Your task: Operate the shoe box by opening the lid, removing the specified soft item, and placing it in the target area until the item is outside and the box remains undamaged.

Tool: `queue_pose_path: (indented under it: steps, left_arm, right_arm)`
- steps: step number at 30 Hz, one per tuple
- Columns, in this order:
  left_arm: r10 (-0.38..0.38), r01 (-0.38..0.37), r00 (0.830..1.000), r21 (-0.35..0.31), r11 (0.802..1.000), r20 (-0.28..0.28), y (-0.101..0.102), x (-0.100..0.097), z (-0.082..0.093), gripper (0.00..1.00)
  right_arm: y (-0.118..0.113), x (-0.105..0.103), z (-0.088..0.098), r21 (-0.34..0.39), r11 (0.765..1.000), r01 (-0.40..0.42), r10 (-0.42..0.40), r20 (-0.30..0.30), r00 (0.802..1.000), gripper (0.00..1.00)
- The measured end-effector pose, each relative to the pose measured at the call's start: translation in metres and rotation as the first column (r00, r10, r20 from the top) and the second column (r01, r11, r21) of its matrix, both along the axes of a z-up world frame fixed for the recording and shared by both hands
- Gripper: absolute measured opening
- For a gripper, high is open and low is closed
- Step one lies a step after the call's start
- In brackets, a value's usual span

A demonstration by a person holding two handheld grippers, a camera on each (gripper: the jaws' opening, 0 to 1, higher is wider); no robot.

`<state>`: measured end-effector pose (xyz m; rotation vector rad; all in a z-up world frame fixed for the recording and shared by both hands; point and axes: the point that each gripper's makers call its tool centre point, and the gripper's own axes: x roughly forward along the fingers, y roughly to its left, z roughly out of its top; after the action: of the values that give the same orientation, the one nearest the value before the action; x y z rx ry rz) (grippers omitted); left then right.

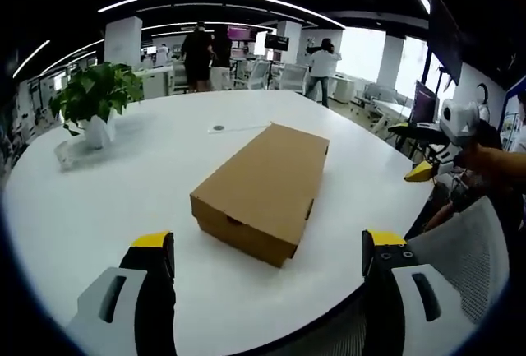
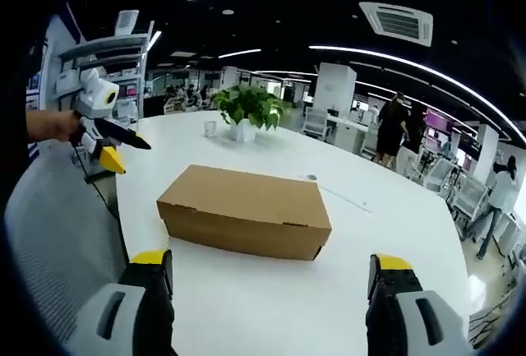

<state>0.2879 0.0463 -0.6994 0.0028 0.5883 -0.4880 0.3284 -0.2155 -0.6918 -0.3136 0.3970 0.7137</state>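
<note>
left gripper view: one closed brown shoe box [image 1: 265, 189] lies flat on the round white table [image 1: 148, 175], lid down, well ahead of the left gripper [image 1: 268, 261]. the jaws stand wide apart, holding nothing, yellow tips hanging near the table edge on the near side of the box. one potted plant [image 1: 94, 101] in a white pot stands well to the left of the box, beyond it. a small round disc [image 1: 217, 128] sits on the table just behind the box with a thin cable running from it toward the box. right of the box, off the table edge, the right gripper [image 1: 427, 168] comes in with a yellow tip, a person's hand behind it; can't tell from here how its jaws stand. a grey mesh chair back [image 1: 460, 257] is right of the box, at the table edge. three people stand far behind the box in the office.

right gripper view: same one box [image 2: 246, 210], seen from its long side, lid shut, on the table [image 2: 394, 233] ahead of the right gripper [image 2: 271, 264], jaws wide apart and empty. the plant [image 2: 246, 109] now sits behind the box, with a small white cup [image 2: 210, 128] just left of it. left of the box the left gripper [image 2: 115, 152] shows with one yellow tip and a dark jaw, held by a hand, off the table edge. the mesh chair [image 2: 57, 241] is left of the box. a ceiling air vent [image 2: 397, 21] is high above the box. people stand far right of the box.
</note>
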Motion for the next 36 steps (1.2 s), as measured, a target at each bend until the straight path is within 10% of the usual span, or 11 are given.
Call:
queue_pose_path:
  steps: [36]
  left_arm:
    - [0.024, -0.025, 0.995, -0.009, 1.000, -0.102, -0.024, 0.019, -0.047, 0.88]
  right_arm:
    - [0.000, 0.066, -0.027, -0.013, 0.986, -0.168, 0.167, -0.024, 0.986, 0.95]
